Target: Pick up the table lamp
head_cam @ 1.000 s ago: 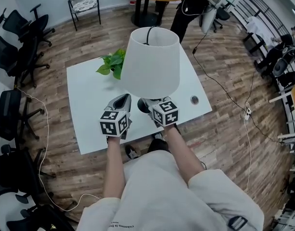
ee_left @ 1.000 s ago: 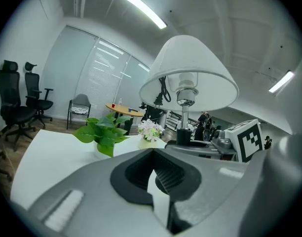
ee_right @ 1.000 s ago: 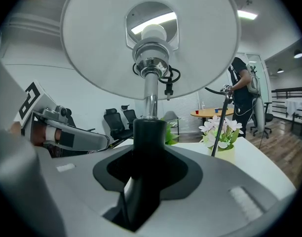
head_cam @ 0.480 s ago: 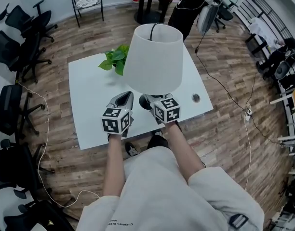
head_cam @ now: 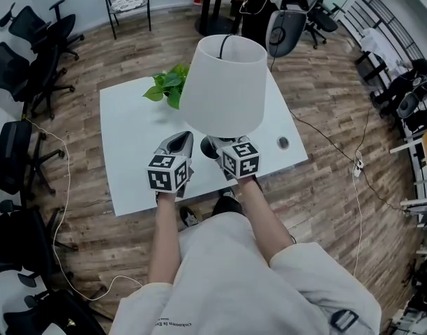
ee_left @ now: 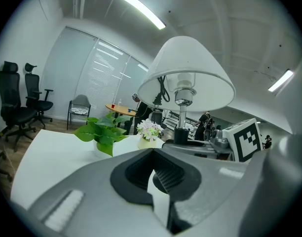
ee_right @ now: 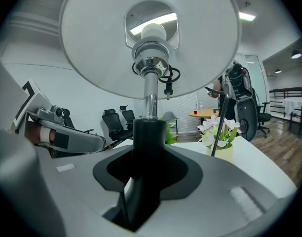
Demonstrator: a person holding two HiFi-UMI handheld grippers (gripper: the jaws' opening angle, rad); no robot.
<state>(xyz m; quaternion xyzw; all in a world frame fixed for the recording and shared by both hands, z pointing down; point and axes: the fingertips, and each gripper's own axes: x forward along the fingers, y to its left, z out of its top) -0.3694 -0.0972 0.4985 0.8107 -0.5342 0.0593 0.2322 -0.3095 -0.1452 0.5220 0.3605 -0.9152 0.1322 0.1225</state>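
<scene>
The table lamp has a white cone shade [head_cam: 222,86] and a chrome stem on a black post [ee_right: 149,132]. It stands upright over the white table [head_cam: 130,152], and its black base [head_cam: 208,148] shows just under the shade. My right gripper [head_cam: 215,145] is shut on the black post [ee_right: 147,154], low down near the base. My left gripper [head_cam: 177,142] sits just left of the lamp with its jaws shut and nothing between them [ee_left: 153,171]. From the left gripper view the shade [ee_left: 188,75] rises ahead to the right. I cannot tell whether the base touches the table.
A leafy green plant [head_cam: 167,89] stands behind the lamp on the left, with a small pot of pale flowers [ee_right: 217,135] close by. A round cable hole [head_cam: 282,143] sits near the table's right edge. Office chairs [head_cam: 21,61] line the left, and cables [head_cam: 339,152] cross the floor.
Both grippers and the lamp keep their place. At the back, the person by the round wooden table has moved off and an office chair now shows there.
</scene>
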